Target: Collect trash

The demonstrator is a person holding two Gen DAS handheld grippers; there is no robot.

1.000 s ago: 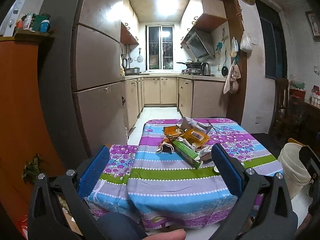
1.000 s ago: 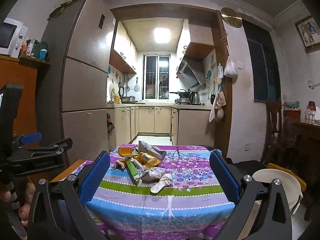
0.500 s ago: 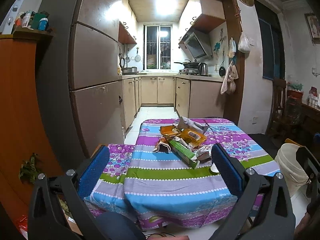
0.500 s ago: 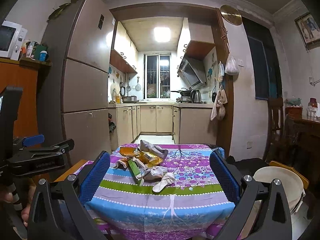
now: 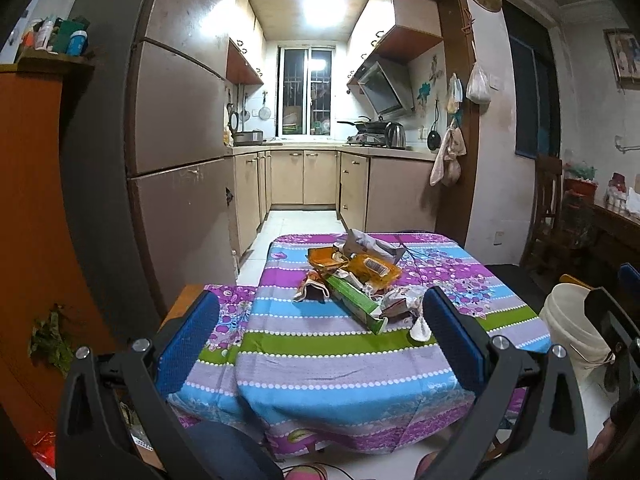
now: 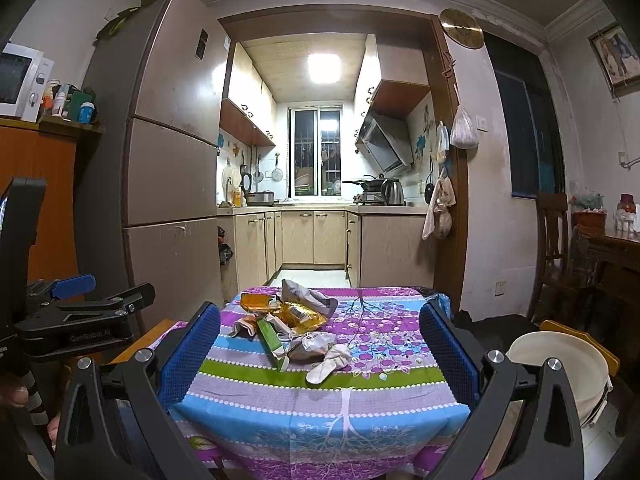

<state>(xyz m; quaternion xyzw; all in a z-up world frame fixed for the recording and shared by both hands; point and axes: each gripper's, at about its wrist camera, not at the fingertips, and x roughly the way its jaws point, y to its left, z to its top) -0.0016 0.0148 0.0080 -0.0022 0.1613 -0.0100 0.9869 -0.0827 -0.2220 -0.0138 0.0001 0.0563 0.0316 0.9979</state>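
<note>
A heap of trash lies mid-table on a striped floral cloth (image 5: 328, 344) (image 6: 320, 396): orange wrappers (image 5: 372, 266) (image 6: 298, 314), a green box (image 5: 352, 300) (image 6: 270, 336), a grey bag (image 5: 366, 242) (image 6: 306, 296), crumpled white paper (image 5: 400, 298) (image 6: 330, 360). My left gripper (image 5: 320, 344) is open, held short of the table's near edge, nothing between its blue pads (image 5: 186, 346). The right gripper (image 6: 318, 354) is also open and empty, back from the table. A cream bucket (image 5: 572, 324) (image 6: 556, 368) stands on the floor right of the table.
A tall fridge (image 5: 176, 160) and an orange cabinet (image 5: 28, 220) stand on the left. Beyond the table a kitchen passage (image 5: 304, 216) runs to the counters. Wooden chair (image 6: 552, 248) and sideboard are at right. The left tool's clamp (image 6: 80, 320) shows at the right view's left edge.
Both grippers rose slightly and drew back a little; the table sits lower and farther in both views. Jaws stayed open. The trash has not moved.
</note>
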